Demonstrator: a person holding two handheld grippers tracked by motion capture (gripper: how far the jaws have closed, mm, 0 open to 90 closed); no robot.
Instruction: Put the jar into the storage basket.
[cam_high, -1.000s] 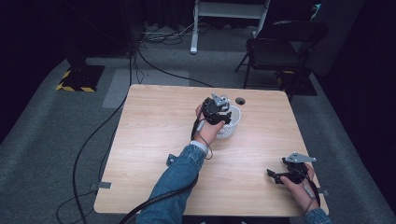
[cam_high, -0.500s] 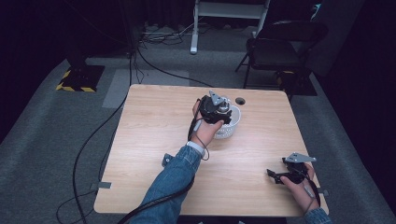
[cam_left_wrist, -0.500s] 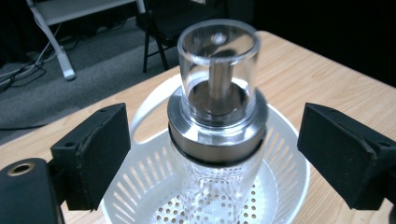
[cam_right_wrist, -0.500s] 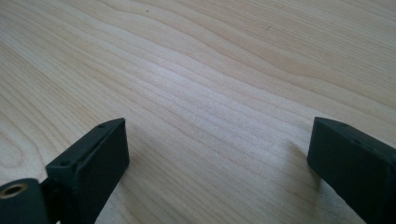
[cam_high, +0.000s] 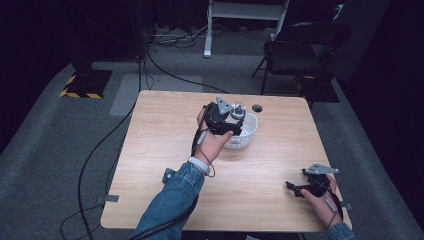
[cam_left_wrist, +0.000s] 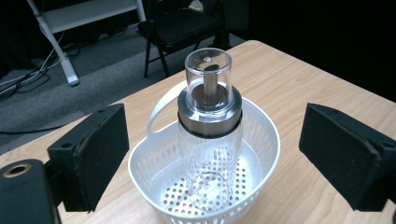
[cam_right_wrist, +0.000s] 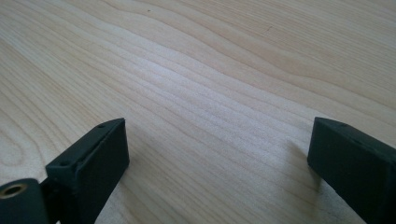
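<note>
step: judging by the frames, I'm either about to grasp the dispenser bottle or have just let it go; can't tell which.
left gripper: fingers wide apart, one each side of the bottle, touching nothing. High view puts it over the basket.
right gripper: fingers apart, holding nothing, low over bare desk at the near right corner, well apart from the basket.
bottle location: standing in the white basket, leaning slightly, base on the perforated floor. Basket sits right of centre on the far half of the desk.
next move (if picking): bring the fingers in level on the metal collar or the glass just under it, squeeze gently, lift straight up to clear the rim.
bottle: clear cylindrical body, looks like glass; brushed metal collar; clear domed cap over a dark pump stem. Smooth, likely slippery.
basket: white plastic, oval, slotted walls, hole-punched bottom, loop handle on the far side.
desk: light wood-grain top, matte.
fingers: flat black rectangular pads.
</note>
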